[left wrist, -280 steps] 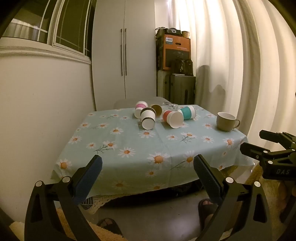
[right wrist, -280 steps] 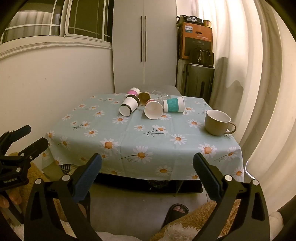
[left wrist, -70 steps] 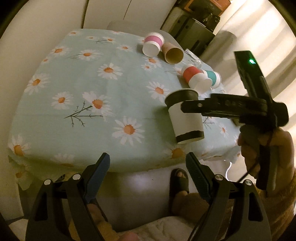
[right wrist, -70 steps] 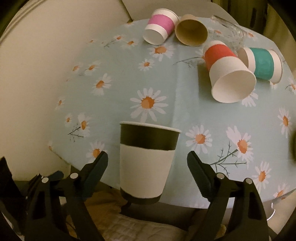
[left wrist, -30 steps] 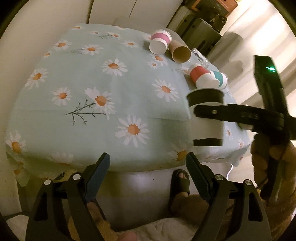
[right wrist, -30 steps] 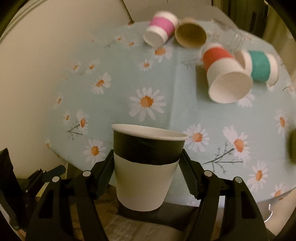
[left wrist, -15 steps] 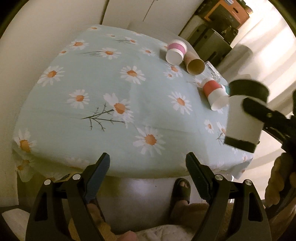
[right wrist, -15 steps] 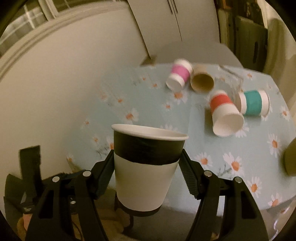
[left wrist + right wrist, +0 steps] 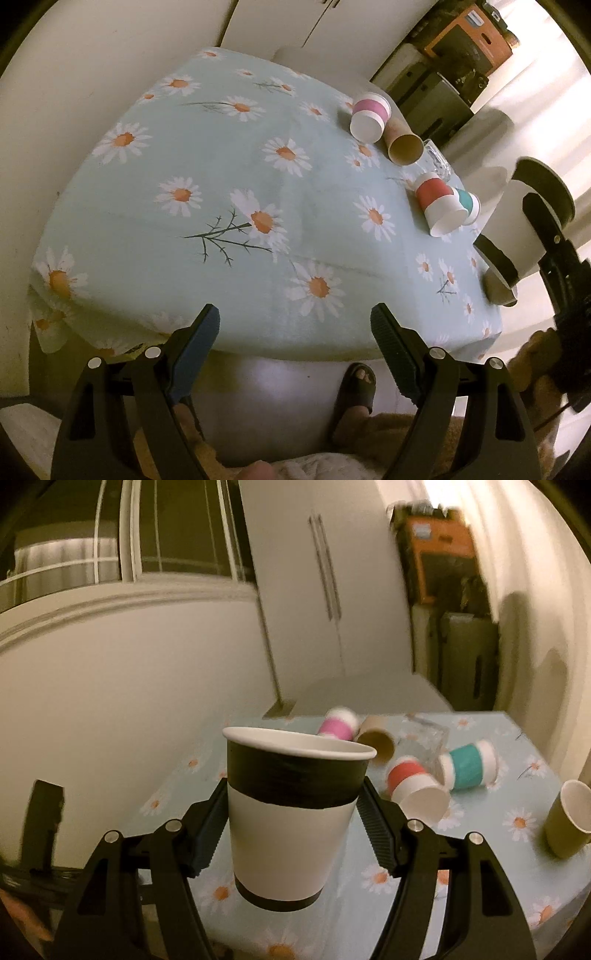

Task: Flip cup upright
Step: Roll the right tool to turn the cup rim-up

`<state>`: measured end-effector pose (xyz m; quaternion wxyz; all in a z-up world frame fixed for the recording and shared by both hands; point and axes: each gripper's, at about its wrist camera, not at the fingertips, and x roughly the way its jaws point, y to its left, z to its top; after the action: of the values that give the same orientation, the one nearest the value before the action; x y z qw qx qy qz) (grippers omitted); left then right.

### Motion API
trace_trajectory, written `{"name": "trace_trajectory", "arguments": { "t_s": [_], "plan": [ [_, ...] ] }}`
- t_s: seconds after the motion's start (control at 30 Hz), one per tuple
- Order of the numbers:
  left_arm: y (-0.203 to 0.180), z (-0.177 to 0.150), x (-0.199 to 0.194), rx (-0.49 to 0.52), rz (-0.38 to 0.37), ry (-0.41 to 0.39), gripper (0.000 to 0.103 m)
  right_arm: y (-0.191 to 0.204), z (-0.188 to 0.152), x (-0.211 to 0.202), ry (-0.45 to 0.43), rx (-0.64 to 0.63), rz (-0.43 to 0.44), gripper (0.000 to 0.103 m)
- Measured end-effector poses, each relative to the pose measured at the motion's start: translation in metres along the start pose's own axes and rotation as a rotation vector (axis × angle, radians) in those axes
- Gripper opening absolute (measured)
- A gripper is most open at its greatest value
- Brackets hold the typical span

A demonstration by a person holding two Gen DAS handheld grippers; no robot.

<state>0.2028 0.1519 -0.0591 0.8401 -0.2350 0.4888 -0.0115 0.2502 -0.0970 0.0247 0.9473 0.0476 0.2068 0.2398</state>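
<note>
Above the table's (image 9: 229, 206) near right corner, the right gripper (image 9: 291, 812) holds the black cup (image 9: 291, 812) in the air, fingers (image 9: 376, 827) clamped on both sides of its white middle. Cup is mouth up, a bit tilted in the right wrist view, w/ black band at top, white body, thin black ring at the base. From the left wrist view the same cup (image 9: 524, 225) shows at the far right edge, leaning, bottom clear of the cloth, one black finger running down its side.

Left gripper (image 9: 295, 332) hangs off the near table edge, fingers (image 9: 195, 339) spread wide, nothing btwn them, pointed down at the daisy cloth and the floor below.

On the table, four other paper cups lie on their sides toward the far right. Pink cup (image 9: 369, 116) is furthest back, w/ a brown cup (image 9: 402, 146) just beside it, touching or nearly so. Closer in, a red cup (image 9: 439, 206) lies mouth toward the near edge, and a teal cup (image 9: 467, 205) sits right behind it, mostly hidden in the left view; in the right view the teal one (image 9: 467, 770) is plainly beside the red. A clear glass (image 9: 424, 742) sits btwn the brown cup and those two; can't tell if it's upright. An olive mug (image 9: 565, 819) stands at the right edge of the table, mouth up.

A sandalled foot (image 9: 354, 391) shows under the table edge.
</note>
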Motion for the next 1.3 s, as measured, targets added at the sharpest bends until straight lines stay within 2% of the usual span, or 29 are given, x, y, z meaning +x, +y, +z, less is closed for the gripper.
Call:
{"name": "trace_trajectory", "arguments": {
  "t_s": [0.07, 0.23, 0.33, 0.63, 0.83, 1.3],
  "plan": [
    [0.001, 0.0, 0.0, -0.005, -0.002, 0.0, 0.082, 0.003, -0.01, 0.0, -0.058, -0.035, -0.018, 0.068],
    [0.003, 0.0, 0.001, -0.008, 0.002, 0.004, 0.082, 0.004, -0.033, 0.003, -0.133, -0.054, -0.051, 0.068],
    [0.005, 0.0, 0.003, -0.009, 0.007, 0.009, 0.082, 0.005, -0.046, 0.003, -0.202, -0.075, -0.118, 0.068],
    [0.007, 0.001, 0.007, -0.016, 0.01, 0.016, 0.082, 0.016, -0.081, 0.012, -0.294, -0.157, -0.242, 0.068],
    [0.01, 0.0, 0.009, -0.026, 0.018, 0.026, 0.082, 0.018, -0.105, 0.026, -0.294, -0.18, -0.292, 0.068],
    [0.008, -0.001, 0.014, -0.016, 0.033, 0.043, 0.082, 0.016, -0.131, 0.045, -0.23, -0.194, -0.295, 0.068]
  ]
}}
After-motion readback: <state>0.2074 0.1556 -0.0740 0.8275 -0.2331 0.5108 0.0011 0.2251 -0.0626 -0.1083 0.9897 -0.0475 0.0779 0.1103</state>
